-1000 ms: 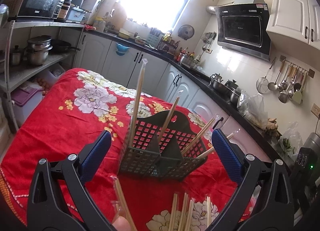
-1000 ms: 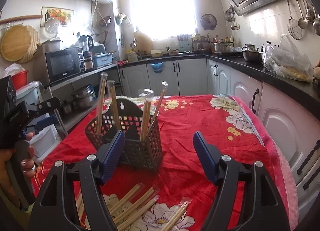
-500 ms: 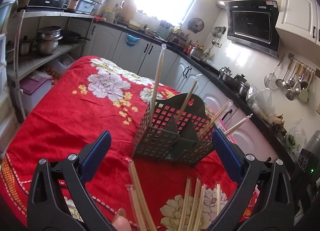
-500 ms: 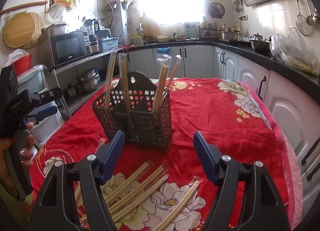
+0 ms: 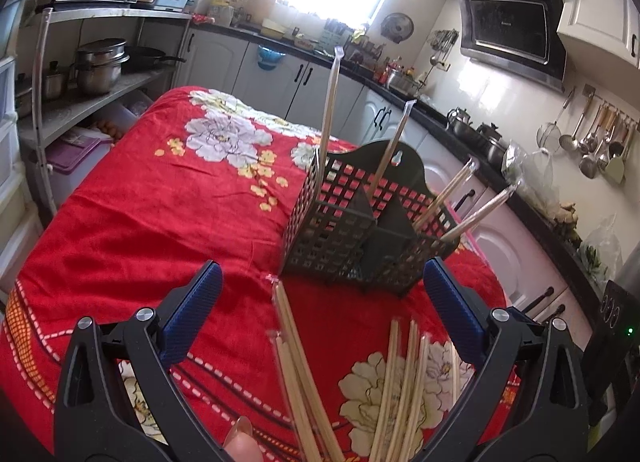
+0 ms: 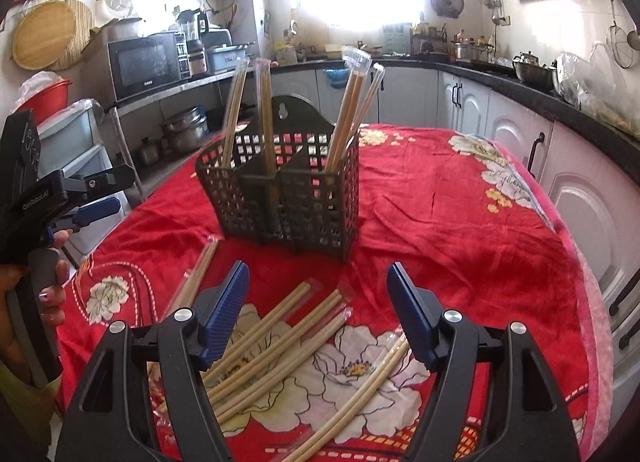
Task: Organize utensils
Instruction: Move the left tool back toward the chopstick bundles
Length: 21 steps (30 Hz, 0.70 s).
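Note:
A dark mesh utensil caddy stands on the red flowered tablecloth with several wrapped chopstick pairs upright in its compartments. More wrapped chopstick pairs lie flat on the cloth in front of it, and one pair lies apart to the left. My left gripper is open and empty, above the loose pairs, short of the caddy. My right gripper is open and empty over the loose pile. The left gripper's body also shows at the left edge of the right wrist view.
White kitchen cabinets and a black counter run along the right and far sides of the table. A metal shelf with pots and a microwave stands on the left. Plastic storage boxes sit beside the table's left edge.
Both grippers have pulled back and lowered from the caddy, so more loose chopsticks show beneath them. Both have stayed open and empty.

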### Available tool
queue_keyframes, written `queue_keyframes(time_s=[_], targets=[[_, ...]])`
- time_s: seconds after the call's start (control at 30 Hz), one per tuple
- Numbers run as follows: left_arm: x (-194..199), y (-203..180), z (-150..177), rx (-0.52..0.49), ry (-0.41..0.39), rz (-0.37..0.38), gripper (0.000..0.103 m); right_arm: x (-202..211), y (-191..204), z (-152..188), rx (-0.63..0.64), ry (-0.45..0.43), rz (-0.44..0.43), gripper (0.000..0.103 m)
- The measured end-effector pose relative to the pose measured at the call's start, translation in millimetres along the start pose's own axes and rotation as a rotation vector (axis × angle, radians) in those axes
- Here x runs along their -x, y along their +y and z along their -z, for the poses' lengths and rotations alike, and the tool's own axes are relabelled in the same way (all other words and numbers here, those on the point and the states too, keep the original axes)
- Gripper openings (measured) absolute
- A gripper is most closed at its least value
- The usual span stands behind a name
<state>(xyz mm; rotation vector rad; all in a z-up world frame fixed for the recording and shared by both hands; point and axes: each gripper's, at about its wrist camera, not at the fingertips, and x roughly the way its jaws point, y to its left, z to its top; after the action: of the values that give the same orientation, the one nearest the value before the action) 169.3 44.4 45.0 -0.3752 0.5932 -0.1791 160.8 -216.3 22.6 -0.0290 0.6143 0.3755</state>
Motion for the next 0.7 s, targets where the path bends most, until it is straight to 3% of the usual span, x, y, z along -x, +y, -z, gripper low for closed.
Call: queue_keyframes(time_s=[0.7], targets=[[-27,13,34,-0.035,0.159,-0.053,0.092,-26,-2,29,-0.063,0.149,-0.038,0.068]])
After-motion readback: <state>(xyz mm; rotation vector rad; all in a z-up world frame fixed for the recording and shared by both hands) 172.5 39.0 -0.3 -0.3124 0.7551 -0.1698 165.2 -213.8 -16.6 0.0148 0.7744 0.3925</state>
